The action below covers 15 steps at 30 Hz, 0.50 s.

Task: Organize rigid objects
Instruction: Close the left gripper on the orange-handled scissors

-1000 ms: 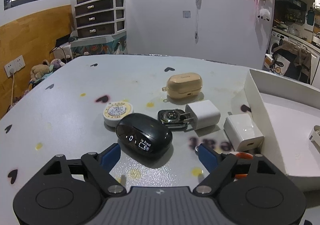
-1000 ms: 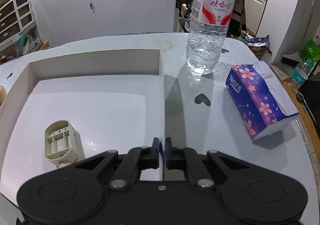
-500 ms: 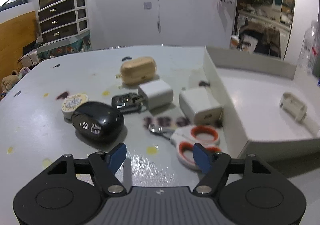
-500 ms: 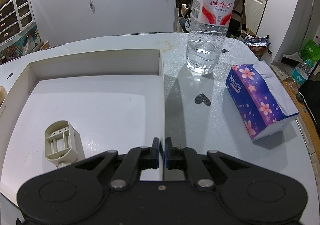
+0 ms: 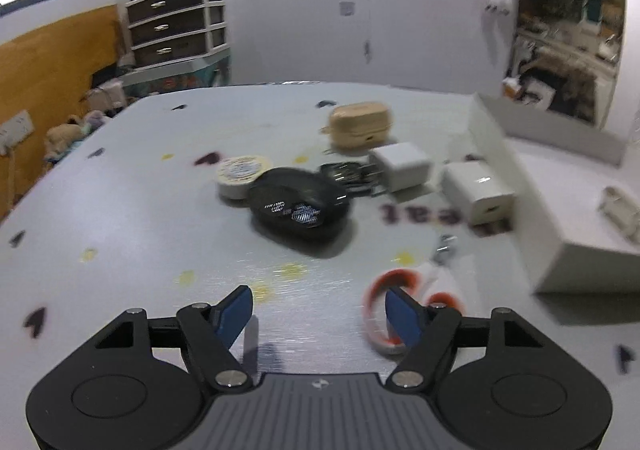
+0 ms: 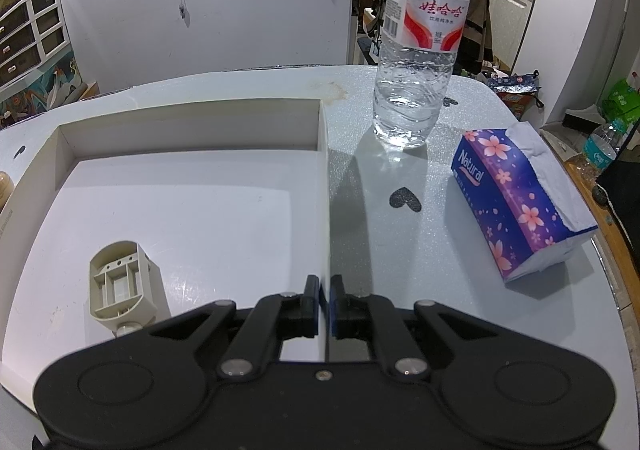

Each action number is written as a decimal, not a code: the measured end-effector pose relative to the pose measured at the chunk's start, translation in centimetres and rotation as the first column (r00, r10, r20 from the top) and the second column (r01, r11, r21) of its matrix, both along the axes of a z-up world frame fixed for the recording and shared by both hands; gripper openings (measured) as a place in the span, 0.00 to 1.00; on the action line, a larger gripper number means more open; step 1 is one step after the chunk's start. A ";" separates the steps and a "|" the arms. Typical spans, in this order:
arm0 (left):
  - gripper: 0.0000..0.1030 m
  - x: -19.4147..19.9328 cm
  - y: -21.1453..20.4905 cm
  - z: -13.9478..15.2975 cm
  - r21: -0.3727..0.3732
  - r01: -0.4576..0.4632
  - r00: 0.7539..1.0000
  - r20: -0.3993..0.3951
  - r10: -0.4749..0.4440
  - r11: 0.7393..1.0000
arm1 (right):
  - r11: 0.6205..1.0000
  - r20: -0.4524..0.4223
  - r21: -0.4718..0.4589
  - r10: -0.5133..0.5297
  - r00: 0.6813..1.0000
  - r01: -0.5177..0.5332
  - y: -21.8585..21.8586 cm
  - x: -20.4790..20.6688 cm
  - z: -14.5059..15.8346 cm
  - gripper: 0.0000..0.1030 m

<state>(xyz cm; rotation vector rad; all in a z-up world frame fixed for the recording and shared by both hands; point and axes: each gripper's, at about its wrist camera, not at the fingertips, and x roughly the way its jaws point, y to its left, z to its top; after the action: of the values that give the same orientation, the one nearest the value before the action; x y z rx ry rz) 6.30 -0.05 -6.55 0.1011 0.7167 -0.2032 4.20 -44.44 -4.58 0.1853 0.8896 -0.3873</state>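
On the speckled grey table (image 5: 120,210), the glossy black oval case (image 5: 299,206) now lies well ahead of my left claw (image 5: 319,316), whose jaws have narrowed but hold nothing. I swung toward the scissors, then back. My right claw (image 6: 325,304) stays clamped on the white box wall (image 6: 325,202).

Two black handheld grippers

The left gripper (image 5: 319,310) and right gripper (image 6: 325,304) share blue finger pads, silver pivot screws, round side discs; the left's centre is ribbed grey.
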 end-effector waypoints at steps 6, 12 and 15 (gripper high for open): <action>0.72 -0.7 -3.3 0.4 -0.039 0.144 0.989 0.022 -0.143 0.989 | 1.000 0.000 0.000 0.000 1.000 0.000 0.0 0.0 0.0 0.05; 0.72 -0.3 -4.8 -0.7 0.010 0.149 0.989 0.003 -0.149 0.989 | 1.000 0.000 -0.001 0.000 1.000 0.000 0.0 0.0 0.0 0.05; 0.69 -0.1 -4.7 -1.0 0.027 0.123 0.992 -0.011 -0.123 0.992 | 1.000 0.000 0.000 0.000 1.000 0.000 0.0 0.0 0.0 0.05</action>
<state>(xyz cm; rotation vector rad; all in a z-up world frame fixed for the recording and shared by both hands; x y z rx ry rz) 6.18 -4.73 -7.59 0.1716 0.7234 -0.3120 4.21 -44.49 -4.59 0.1853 0.8891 -0.3876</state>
